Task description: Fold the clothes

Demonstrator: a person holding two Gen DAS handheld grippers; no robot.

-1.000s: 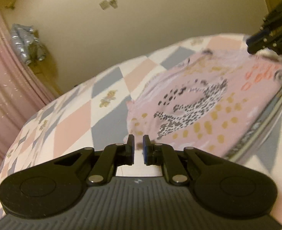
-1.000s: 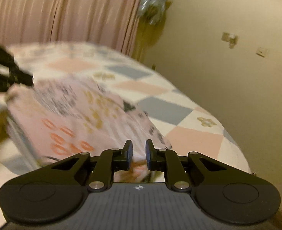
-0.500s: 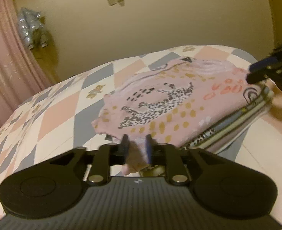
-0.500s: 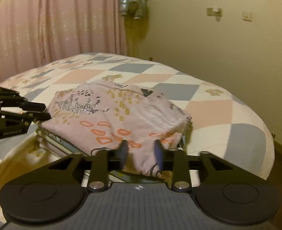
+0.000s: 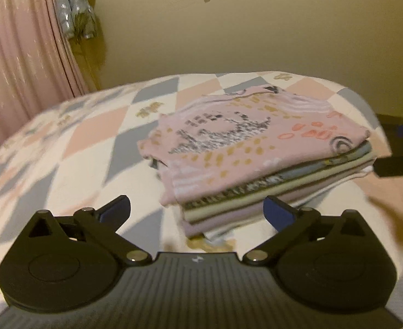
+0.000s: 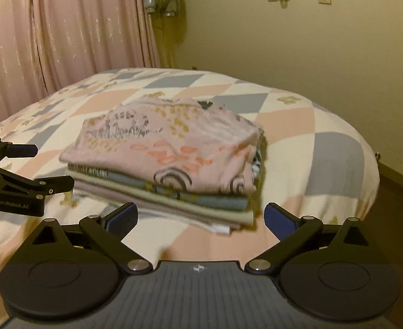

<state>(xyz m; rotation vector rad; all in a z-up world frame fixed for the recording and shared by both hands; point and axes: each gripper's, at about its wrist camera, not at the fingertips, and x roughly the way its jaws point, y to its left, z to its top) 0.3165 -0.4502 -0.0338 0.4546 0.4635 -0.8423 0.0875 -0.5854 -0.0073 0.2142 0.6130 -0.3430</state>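
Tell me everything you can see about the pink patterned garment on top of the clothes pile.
The pink garment is folded into a rough rectangle and lies flat as the top layer of the stack of folded clothes on the checkered bedspread. It looks like soft, thin knit fabric, printed with grey-black speckled shapes, mustard dots, coral ovals and dark arches. Its near edge droops slightly over the layers beneath. Neither gripper touches it: the left gripper and right gripper both hang open, short of the pile.
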